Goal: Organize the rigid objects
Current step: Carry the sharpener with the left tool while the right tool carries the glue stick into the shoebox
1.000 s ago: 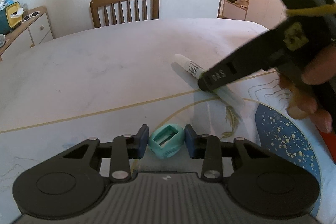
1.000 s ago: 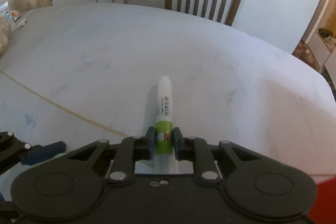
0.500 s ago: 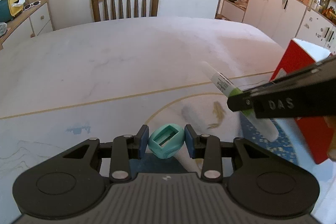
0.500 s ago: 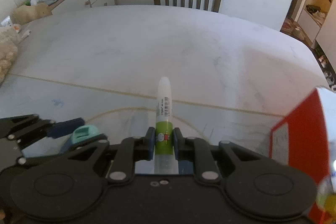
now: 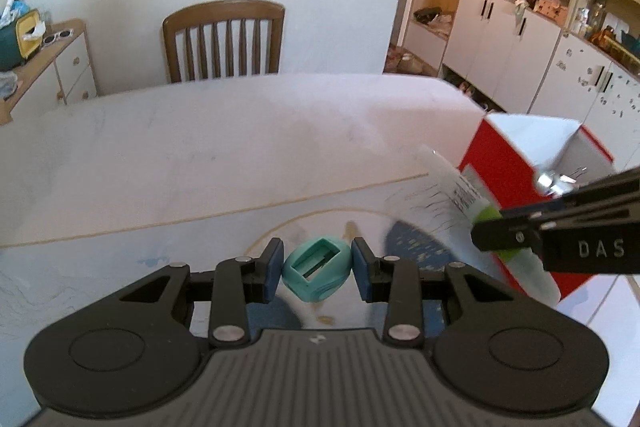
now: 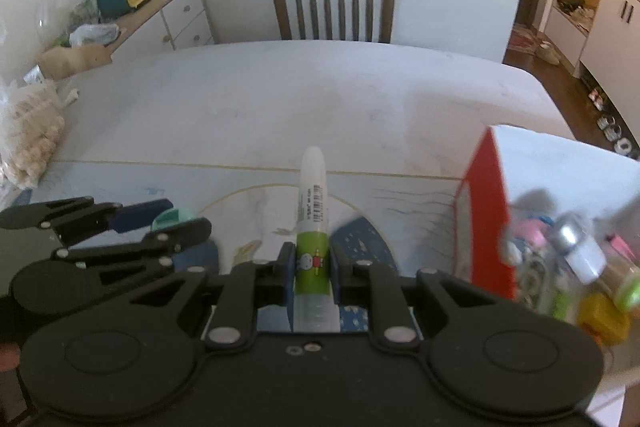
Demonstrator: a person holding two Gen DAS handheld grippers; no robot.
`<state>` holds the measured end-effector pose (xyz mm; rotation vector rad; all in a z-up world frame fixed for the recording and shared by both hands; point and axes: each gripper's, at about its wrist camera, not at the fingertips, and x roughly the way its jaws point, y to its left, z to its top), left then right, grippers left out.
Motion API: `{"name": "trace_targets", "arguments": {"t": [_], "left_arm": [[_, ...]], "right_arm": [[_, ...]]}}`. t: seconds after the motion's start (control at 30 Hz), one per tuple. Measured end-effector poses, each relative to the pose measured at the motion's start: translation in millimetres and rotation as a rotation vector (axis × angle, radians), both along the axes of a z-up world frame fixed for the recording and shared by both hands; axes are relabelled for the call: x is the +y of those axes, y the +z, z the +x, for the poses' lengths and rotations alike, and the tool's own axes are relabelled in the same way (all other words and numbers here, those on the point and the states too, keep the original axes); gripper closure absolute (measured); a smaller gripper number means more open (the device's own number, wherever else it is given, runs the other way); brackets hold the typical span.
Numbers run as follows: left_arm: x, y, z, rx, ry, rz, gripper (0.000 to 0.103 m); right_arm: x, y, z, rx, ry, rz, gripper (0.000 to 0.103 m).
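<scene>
Your left gripper (image 5: pixel 317 269) is clamped on a small teal sharpener (image 5: pixel 317 274), blue pads pressing both sides, slot facing up, lifted clear above the table (image 5: pixel 200 155). Your right gripper (image 6: pixel 311 269) is pinched narrow on a glue stick (image 6: pixel 311 223), gripping the green printed band with the white capped end pointing forward and away; in the left wrist view that same stick (image 5: pixel 460 187) shows slanted in front of the red box (image 5: pixel 504 171), blurred. From the right wrist view your left gripper (image 6: pixel 160 223) sits off to the left and lower, sharpener (image 6: pixel 172 218) just peeking between its fingers. Under both tools is a printed mat (image 6: pixel 360 239) with a dark blue speckled patch and a gold ring line. Red box (image 6: pixel 486 211) stands just right of the glue stick, open top, packed with small mixed items (image 6: pixel 576 259), too blurry to name. Further out the tabletop is pale and bare, a knitted cream bundle (image 6: pixel 28 143) at its left edge. Beyond: wooden chair (image 6: pixel 334 3), sideboard (image 6: pixel 176 11) with clutter, white cabinets (image 5: pixel 520 39) on the right.
</scene>
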<state>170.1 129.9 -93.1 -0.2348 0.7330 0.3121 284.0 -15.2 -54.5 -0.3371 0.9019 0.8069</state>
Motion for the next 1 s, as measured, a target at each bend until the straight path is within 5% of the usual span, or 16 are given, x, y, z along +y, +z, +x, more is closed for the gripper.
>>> {"name": "trace_targets", "arguments": {"t": [0.4,1.0], "left_arm": [[-56.3,45.0,20.4,-0.035,-0.066,0.008,0.067],[-159.2,51.6,98.2,-0.016,-0.127,0.026,0.067]], "right_arm": [[-71.3,35.7,4.7,0.009,-0.041,0.079,0.086],[-187.8,41.1,69.4,-0.033,-0.139,0.11,0.086]]}}
